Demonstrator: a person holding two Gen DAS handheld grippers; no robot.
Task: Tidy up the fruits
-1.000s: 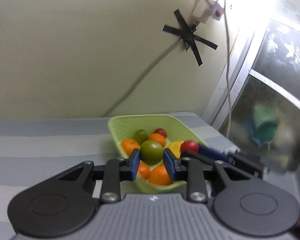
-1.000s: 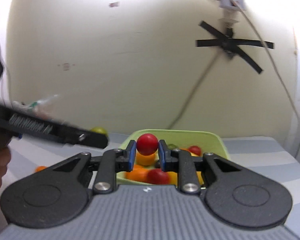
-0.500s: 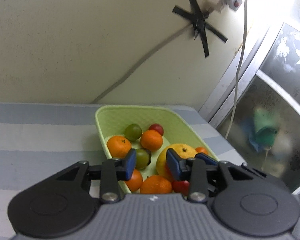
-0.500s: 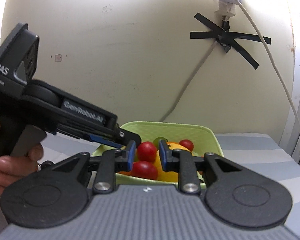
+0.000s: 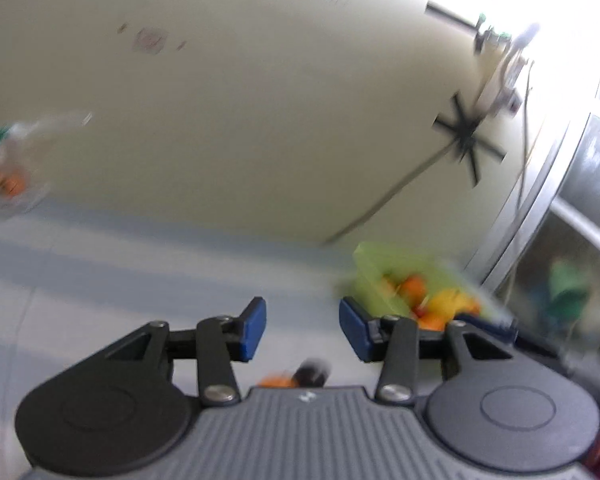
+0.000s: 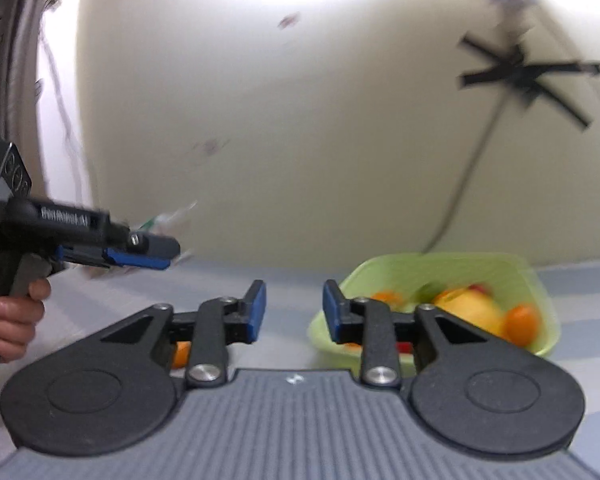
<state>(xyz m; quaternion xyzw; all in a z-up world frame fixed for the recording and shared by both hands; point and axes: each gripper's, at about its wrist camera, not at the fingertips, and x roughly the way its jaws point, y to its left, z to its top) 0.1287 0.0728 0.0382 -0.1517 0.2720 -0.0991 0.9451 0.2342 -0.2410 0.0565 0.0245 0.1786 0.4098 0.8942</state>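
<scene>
White lettering runs along the left gripper's (image 6: pixel 156 254) barrel at nine o'clock in the right wrist view, too blurred to read. Nothing else bears text.

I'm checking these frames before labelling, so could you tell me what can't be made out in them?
- Left wrist view: fruits in the green basket are smeared by motion blur; no count possible.
- Left wrist view: dark round thing beside an orange, cut off by the left gripper body.
- Right wrist view: orange half hidden behind the right gripper.
</scene>
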